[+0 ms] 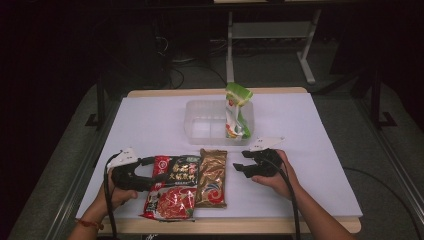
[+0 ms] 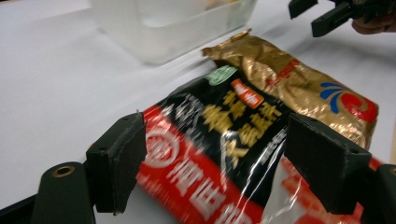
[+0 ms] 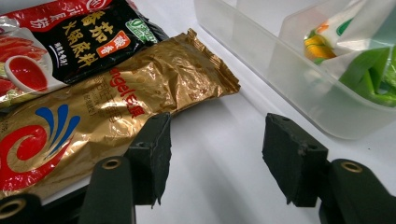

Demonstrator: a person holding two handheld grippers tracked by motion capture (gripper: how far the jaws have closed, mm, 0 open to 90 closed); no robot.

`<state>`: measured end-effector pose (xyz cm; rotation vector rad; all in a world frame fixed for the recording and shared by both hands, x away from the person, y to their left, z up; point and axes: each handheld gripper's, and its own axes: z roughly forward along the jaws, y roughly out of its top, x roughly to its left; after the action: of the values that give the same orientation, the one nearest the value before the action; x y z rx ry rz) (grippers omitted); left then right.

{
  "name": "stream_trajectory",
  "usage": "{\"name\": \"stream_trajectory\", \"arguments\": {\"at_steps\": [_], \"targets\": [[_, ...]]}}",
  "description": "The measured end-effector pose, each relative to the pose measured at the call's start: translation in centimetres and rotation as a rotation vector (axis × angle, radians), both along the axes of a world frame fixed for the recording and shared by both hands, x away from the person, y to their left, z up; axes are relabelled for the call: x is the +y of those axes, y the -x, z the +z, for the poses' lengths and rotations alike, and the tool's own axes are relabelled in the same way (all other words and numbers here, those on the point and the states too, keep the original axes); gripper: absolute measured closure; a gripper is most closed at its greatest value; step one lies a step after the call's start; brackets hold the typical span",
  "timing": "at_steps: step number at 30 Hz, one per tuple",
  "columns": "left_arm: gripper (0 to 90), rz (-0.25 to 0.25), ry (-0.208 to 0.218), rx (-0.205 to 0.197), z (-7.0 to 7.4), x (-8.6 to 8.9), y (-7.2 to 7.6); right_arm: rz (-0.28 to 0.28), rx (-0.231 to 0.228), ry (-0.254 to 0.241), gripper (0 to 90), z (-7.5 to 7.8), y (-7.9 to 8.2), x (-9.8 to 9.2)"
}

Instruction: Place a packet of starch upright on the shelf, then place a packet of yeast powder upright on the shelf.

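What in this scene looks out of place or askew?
The green and white packet stands on end in the clear plastic bin, leaning on its right wall and poking well above the rim. The red and black packet and the gold packet lie flat on the table, overlapping slightly.

The table [image 1: 320,150] is covered with a white sheet, its pale wooden edge showing along the near and far sides, and it is the one brightly lit surface in a dim room. Grey carpeted floor [image 1: 280,70] lies around it, darkening toward the left and the far side, and on the far floor stand the white metal legs of a desk frame [image 1: 307,62] with a tangle of black cables [image 1: 190,60] to their left. Dark metal rails [image 1: 385,145] run along the table's left and right sides, and the far wall is lost in shadow.
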<state>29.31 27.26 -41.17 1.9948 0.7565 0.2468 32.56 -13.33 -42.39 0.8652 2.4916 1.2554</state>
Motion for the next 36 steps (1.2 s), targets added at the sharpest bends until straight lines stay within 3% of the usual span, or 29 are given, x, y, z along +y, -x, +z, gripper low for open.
{"name": "stream_trajectory", "arguments": {"at_steps": [6, 8, 12, 16, 21, 23, 28, 31, 33, 34, 36], "targets": [[20.2, -0.081, -0.026, 0.043, 0.2, -3.5, -0.8, -0.010, 0.008, -0.008, 40.6, 0.0, 0.1, -0.4], [20.2, -0.099, -0.049, 0.037, 0.0, -4.8, -1.0, -0.006, 0.023, -0.021, 39.0, -0.1, 0.0, -0.3], [20.3, -0.139, -0.070, 0.051, -0.1, -6.9, -1.5, 0.023, 0.024, -0.014, 36.9, -0.3, 0.3, 0.6], [20.3, -0.175, -0.096, 0.059, -0.5, -8.5, -1.8, 0.048, 0.065, -0.021, 34.8, -0.8, -0.1, 1.6], [20.6, -0.179, -0.126, 0.050, -0.8, -9.5, -2.0, 0.057, 0.139, -0.047, 33.0, -1.5, -0.9, 3.2], [20.7, -0.184, -0.124, 0.050, -0.9, -9.6, -1.9, 0.062, 0.176, -0.081, 31.3, -1.7, -1.3, 3.7], [20.7, -0.189, -0.145, 0.024, -1.0, -9.6, -1.3, 0.031, 0.247, -0.060, 27.4, -2.6, -1.8, 4.8], [21.0, -0.185, -0.149, 0.024, -1.2, -9.3, -1.1, 0.020, 0.277, -0.077, 27.2, -2.9, -2.0, 4.9], [21.1, -0.183, -0.151, 0.028, -1.3, -9.2, -1.1, 0.026, 0.272, -0.074, 32.0, -3.0, -2.0, 5.1], [21.2, -0.182, -0.155, 0.027, -1.4, -9.2, -1.1, 0.041, 0.278, -0.085, 41.2, -3.0, -2.0, 5.2], [21.2, -0.178, -0.158, 0.026, -1.5, -9.2, -1.1, 0.047, 0.289, -0.107, 50.5, -3.1, -1.9, 5.3]]}}
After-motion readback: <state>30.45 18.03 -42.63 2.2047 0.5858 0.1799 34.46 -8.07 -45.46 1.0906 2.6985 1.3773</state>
